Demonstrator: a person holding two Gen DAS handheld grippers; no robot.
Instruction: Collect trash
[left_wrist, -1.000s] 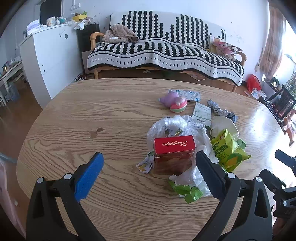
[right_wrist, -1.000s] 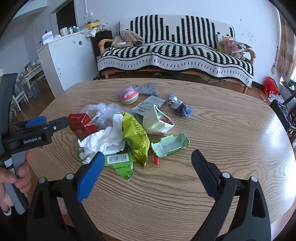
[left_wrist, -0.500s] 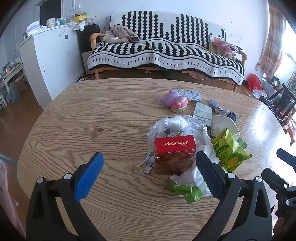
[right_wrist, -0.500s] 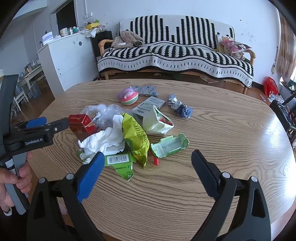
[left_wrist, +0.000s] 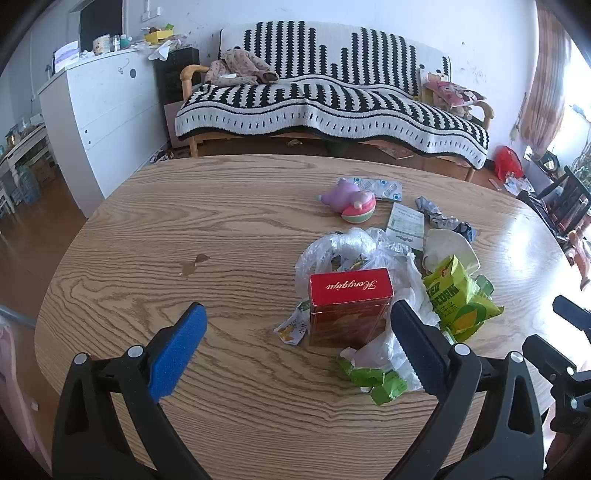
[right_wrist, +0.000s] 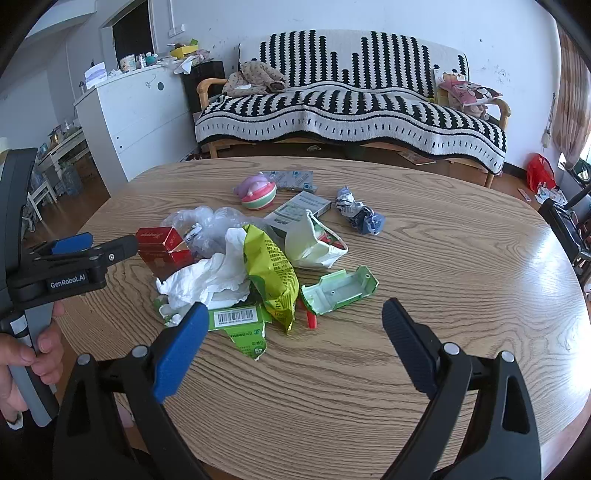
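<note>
Both claws hover low over the near edge of the oval wood-grain worktop (right_wrist: 443, 258), each spread wide w/ nothing between the blue pads. The left claw (left_wrist: 295, 347) faces a red rectangular carton w/ gold script (left_wrist: 349, 306), which stands upright just ahead of its right finger, apart from it. Behind and beside the carton sits a crumpled clear plastic bag (left_wrist: 340, 247), and a white crumpled tissue (right_wrist: 210, 280) spills toward the near side.

The right claw (right_wrist: 291, 347) looks at the rest of the trash heap – a yellow-green snack bag (right_wrist: 273, 273) leaning on the tissue, a flattened green wrapper w/ a barcode (right_wrist: 240, 321) touching its lower edge, a pale green plastic tray (right_wrist: 340, 290) just right of it, a white torn pouch (right_wrist: 314, 243) behind. Farther back: a pink-and-green round toy (right_wrist: 258, 192), a small printed white box (right_wrist: 303, 208), a blue-grey crumpled wrapper (right_wrist: 358, 212). The person's left hand (right_wrist: 26, 354) grips the left tool's grey handle at frame edge.
</note>
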